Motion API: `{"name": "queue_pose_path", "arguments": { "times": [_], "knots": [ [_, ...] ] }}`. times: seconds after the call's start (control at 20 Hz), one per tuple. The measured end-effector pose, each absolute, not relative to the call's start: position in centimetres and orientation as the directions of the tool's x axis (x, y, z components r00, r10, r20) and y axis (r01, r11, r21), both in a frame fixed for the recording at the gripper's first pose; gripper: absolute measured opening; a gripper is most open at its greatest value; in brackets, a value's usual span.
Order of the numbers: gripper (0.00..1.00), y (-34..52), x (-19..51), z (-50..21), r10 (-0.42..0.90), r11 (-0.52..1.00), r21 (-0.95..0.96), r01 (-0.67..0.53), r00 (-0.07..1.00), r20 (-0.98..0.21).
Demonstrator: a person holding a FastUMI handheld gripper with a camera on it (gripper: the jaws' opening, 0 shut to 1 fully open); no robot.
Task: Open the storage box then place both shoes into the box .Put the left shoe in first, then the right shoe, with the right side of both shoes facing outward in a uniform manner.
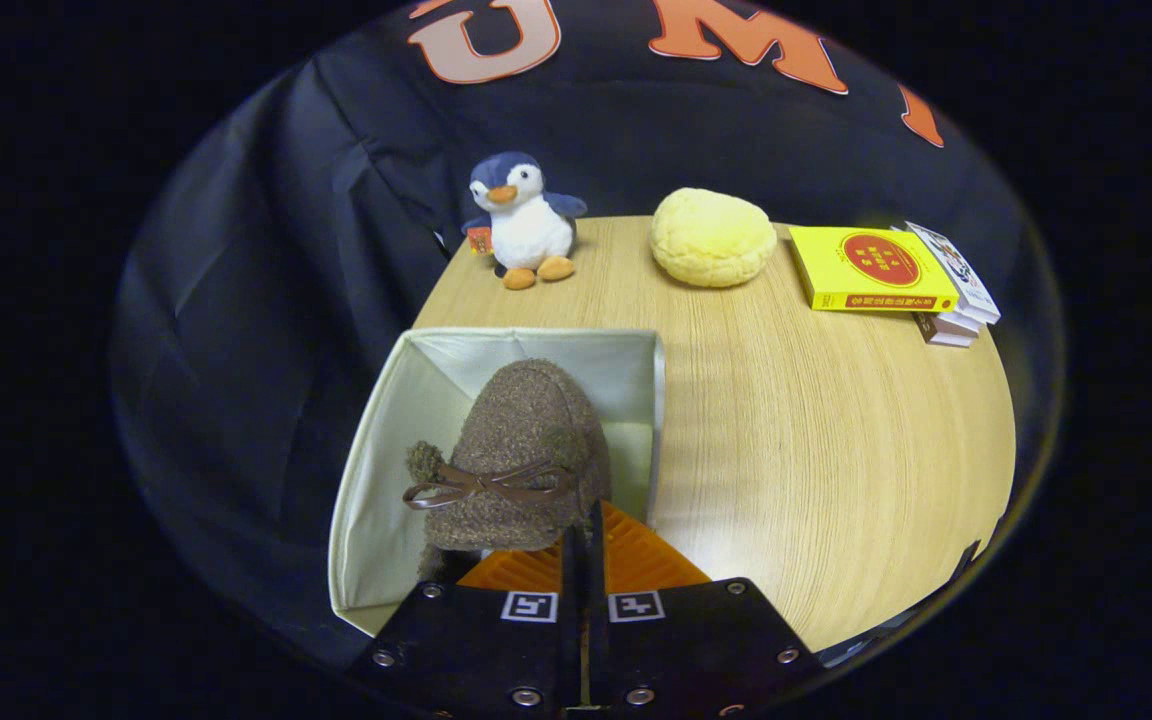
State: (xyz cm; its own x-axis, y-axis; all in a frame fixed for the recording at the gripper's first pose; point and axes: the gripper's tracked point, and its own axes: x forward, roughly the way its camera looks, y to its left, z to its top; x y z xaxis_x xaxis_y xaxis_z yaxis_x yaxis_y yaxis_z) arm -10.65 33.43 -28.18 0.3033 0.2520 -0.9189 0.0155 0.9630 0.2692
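Note:
A brown fuzzy shoe (526, 440) with a thin brown bow hangs over the open white fabric storage box (376, 480), toe pointing away from me. My gripper (584, 525) is shut, its orange fingers (636, 560) pressed together on the shoe's back edge. The shoe sits within the box's opening, closer to the right wall. A brown pom-pom (424, 461) shows at the shoe's left side, and a dark brown bit (433, 565) lies below it inside the box; I cannot tell whether that is a second shoe.
The box stands at the left edge of a round wooden table (816, 440). Beyond it sit a plush penguin (524, 222), a yellow round cushion (712, 238) and a stack of books (886, 272) at the far right.

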Motion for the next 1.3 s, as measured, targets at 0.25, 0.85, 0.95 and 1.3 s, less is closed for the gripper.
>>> {"name": "queue_pose_path", "arguments": {
  "times": [0.25,0.85,0.95,1.3],
  "knots": [
    [0.21,34.1,-11.9,-26.3,0.304,0.95,0.312,-0.017,0.285,-0.909],
    [0.64,24.9,-8.4,-17.0,0.331,0.941,0.312,-0.132,0.556,-0.763],
    [0.71,22.7,-7.6,-15.1,0.33,0.938,0.319,-0.134,0.622,-0.71],
    [0.97,13.6,-5.1,-7.3,0.229,0.963,0.237,-0.125,0.845,-0.483]
  ]
}}
